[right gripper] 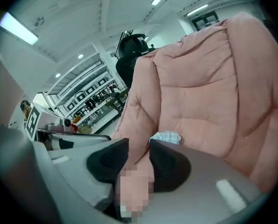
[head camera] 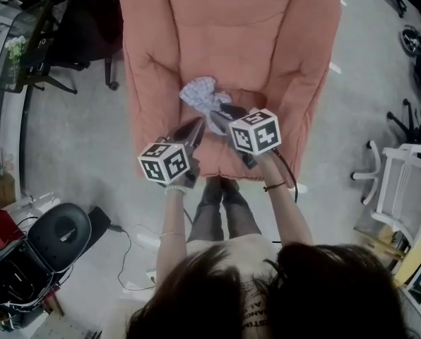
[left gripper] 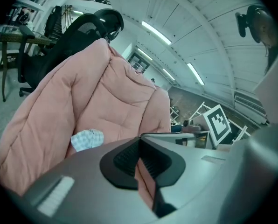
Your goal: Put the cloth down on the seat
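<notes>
A small blue-and-white checked cloth (head camera: 200, 92) lies crumpled on the seat of a pink padded armchair (head camera: 224, 27), free of both grippers. My left gripper (head camera: 196, 124) hovers over the seat's front left, its tips pointing at the cloth; in the left gripper view the cloth (left gripper: 86, 139) lies beyond and left of the jaws (left gripper: 139, 141), which meet at their tips with nothing in them. My right gripper (head camera: 221, 111) hangs just right of the cloth. Its jaws (right gripper: 139, 146) stand apart with only pink seat between them, and the cloth (right gripper: 167, 136) lies past their tips.
The person's legs (head camera: 221, 210) stand at the chair's front edge. A black office chair (left gripper: 83, 27) stands behind the armchair. A white chair frame (head camera: 408, 182) is at the right, a black round case (head camera: 58, 232) and cables on the floor at the left.
</notes>
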Available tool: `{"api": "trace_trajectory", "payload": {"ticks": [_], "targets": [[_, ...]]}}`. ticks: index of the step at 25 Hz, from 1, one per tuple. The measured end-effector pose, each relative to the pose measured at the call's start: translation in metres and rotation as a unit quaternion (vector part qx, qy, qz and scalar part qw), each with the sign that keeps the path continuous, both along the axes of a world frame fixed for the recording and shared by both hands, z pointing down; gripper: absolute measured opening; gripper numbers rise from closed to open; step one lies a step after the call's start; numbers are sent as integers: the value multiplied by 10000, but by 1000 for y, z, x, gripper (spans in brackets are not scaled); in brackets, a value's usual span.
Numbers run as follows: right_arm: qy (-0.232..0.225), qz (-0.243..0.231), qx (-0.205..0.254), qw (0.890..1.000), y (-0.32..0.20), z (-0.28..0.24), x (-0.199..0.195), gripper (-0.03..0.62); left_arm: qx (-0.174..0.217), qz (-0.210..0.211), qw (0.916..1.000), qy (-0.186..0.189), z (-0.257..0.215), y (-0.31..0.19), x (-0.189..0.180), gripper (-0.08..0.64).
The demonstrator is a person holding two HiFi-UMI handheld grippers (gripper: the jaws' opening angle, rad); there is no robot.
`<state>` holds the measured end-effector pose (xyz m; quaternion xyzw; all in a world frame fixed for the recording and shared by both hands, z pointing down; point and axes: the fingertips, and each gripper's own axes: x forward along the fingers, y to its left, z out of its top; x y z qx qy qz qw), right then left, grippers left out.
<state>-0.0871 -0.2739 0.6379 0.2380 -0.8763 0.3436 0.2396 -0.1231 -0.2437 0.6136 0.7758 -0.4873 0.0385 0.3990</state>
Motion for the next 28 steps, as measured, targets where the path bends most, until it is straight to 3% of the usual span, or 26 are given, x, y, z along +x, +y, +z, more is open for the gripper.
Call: {"api": "trace_trajectory", "payload": {"ticks": [11,23,28], "targets": [[-562,519,457,9960,13,-85,38,77,576,-170,9982,38,-74,15,36,8],[-1019,810,1028,9862,23,-168,59,23,1266,40,9919,-126,-150,17,46,8],[-1062,785,1193,9840,28,-188,64,8,1381,244,9899,-204,-165,26,50,8]]}}
